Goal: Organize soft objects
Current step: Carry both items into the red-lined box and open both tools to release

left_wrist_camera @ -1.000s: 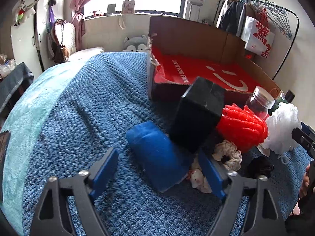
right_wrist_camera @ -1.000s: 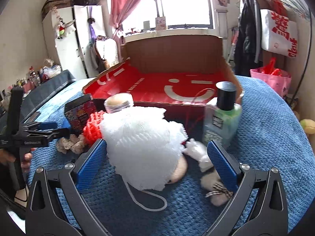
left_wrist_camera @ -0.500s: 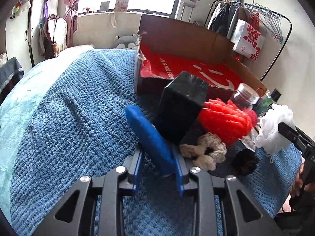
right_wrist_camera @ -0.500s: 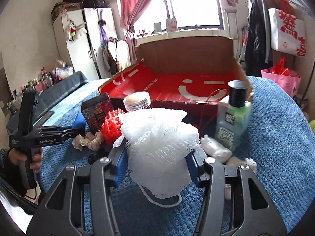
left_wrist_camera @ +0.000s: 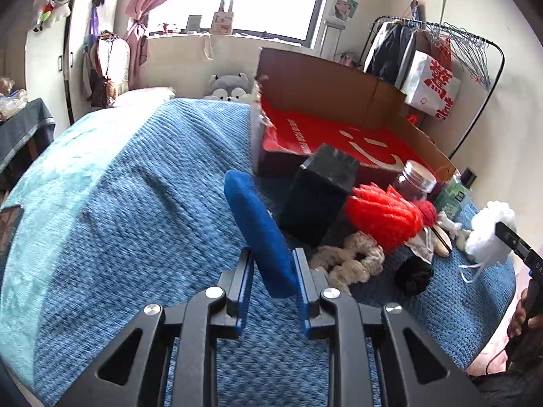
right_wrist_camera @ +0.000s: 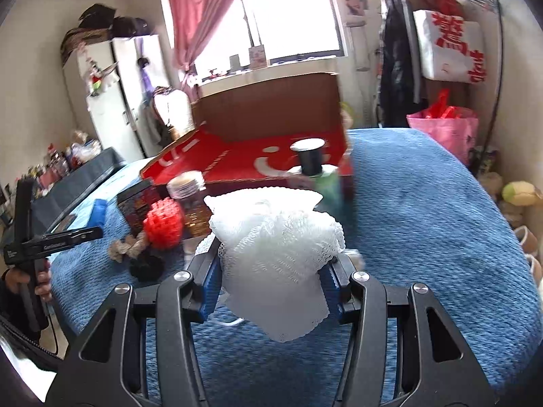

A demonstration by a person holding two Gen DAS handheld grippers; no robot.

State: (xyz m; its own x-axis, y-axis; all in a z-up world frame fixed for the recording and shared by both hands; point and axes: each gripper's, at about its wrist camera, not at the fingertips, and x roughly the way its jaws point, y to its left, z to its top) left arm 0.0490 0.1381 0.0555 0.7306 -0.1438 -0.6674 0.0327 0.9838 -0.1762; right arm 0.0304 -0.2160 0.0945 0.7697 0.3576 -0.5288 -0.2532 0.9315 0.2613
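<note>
My left gripper holds a blue sponge on edge above the blue blanket; its jaws are still closing and the pads press both flat faces. My right gripper is shut on a white mesh bath puff, lifted off the bed. That puff also shows at the right of the left wrist view. On the blanket lie a red yarn ball, a cream scrunchie and a black scrunchie.
An open cardboard box with a red lining stands behind the pile. In front of it are a black box, a glass jar and a green bottle. A clothes rack stands at the back right.
The left jaws closed on the blue sponge and tipped it up on edge off the blanket. The right jaws closed on the white puff and carried it up and to the right.
</note>
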